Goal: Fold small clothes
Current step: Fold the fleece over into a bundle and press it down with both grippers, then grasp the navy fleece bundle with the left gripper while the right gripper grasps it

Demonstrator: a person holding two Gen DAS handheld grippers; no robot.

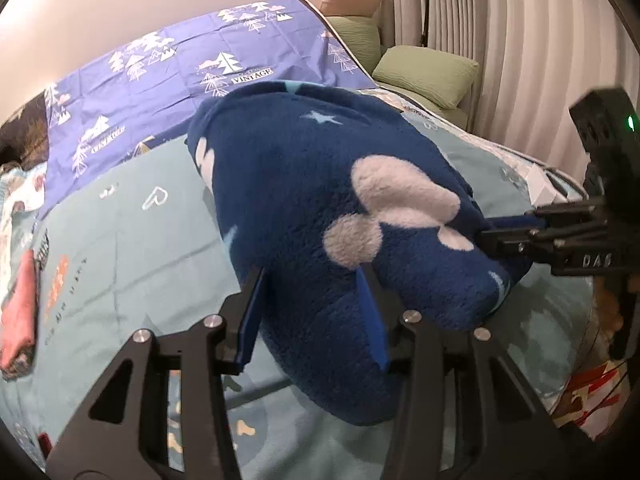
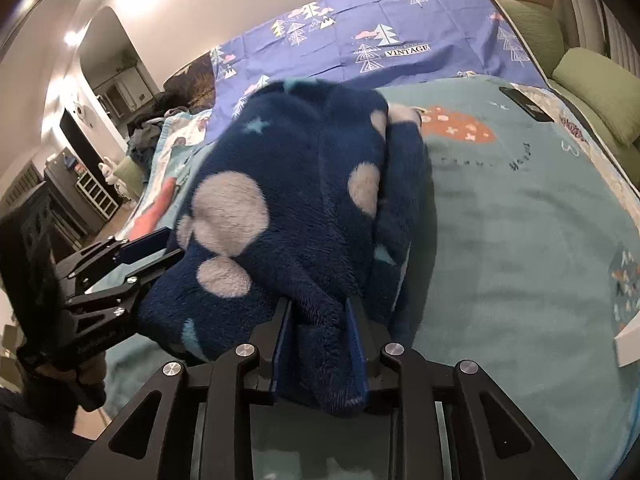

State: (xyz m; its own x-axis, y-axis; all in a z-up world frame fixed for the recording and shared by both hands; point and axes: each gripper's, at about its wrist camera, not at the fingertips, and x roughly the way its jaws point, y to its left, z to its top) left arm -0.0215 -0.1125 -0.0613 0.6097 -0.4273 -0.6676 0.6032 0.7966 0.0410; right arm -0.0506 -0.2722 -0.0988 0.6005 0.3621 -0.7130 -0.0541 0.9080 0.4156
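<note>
My left wrist cam: close, angled down at fleece garment (image 1: 320,200); right cam likewise; both share bed (image 2: 520,220).

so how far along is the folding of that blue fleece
Done: the navy fleece garment is doubled over into a thick bundle, and a pink item already lies folded at the bed's edge. In hand: left gripper and right gripper both clamp the fleece's near edge. Left: laying it flat and finishing the fold.

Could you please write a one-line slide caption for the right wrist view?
Right claw and left claw both grip a bunched navy fleece garment above the teal bedspread.
</note>
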